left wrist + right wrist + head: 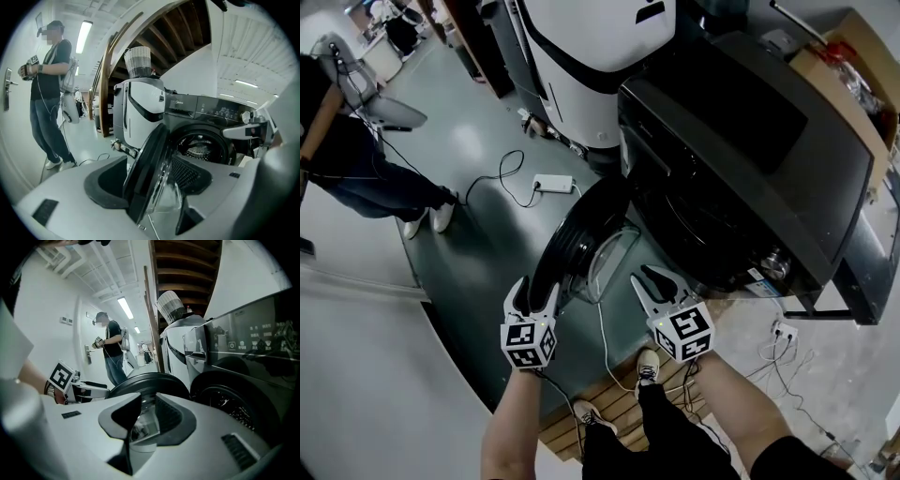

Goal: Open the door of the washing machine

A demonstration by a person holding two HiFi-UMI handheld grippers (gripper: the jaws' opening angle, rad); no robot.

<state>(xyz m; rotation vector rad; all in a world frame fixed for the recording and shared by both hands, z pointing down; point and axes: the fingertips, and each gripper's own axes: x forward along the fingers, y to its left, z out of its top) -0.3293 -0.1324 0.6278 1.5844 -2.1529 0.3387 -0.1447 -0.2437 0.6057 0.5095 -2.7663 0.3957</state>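
Observation:
The black washing machine stands at the right with its round door swung wide to the left, baring the drum. My left gripper straddles the door's free edge. In the left gripper view the dark rim and glass bowl of the door fill the gap of the left gripper, lying against both pads. My right gripper hovers just right of the door, before the drum, touching nothing. In the right gripper view the right gripper stands open and empty, with the door beyond it.
A person stands at the far left on the grey floor. A tall white machine sits behind the washer. A power strip and cables lie on the floor. A cardboard box rests at the top right, and a wooden pallet is underfoot.

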